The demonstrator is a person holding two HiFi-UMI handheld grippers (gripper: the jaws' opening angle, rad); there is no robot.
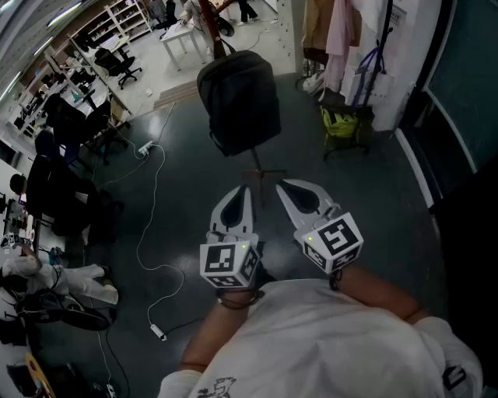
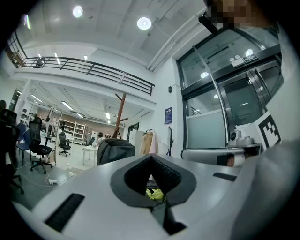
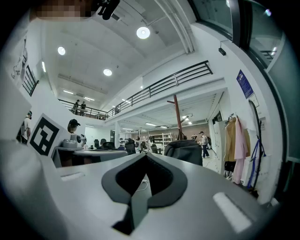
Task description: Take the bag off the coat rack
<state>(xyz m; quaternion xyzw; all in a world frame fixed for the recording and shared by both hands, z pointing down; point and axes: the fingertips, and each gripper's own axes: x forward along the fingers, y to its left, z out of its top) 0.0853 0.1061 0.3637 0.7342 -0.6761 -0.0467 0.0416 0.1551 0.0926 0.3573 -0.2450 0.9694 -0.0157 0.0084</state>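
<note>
A black backpack [image 1: 237,101] hangs on a brown wooden coat rack [image 1: 212,27] at the far centre of the dark floor, well apart from the 2 grippers held near the person's body. The left gripper [image 1: 247,190] and right gripper [image 1: 281,185] each have their jaws pressed together, holding nothing. The bag looks soft, bulky and probably fairly heavy, so the best hold is likely its top loop or strap by the pole, which cannot be made out here.

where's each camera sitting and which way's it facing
Head view: on the person's head, facing steeply down at the black fabric backpack on the brown wooden coat rack; left gripper, right gripper, forearms show.
Left gripper view: on that gripper, looking along its shut jaws at the backpack.
Right gripper view: likewise, its own shut jaws.
All share the backpack.
</note>
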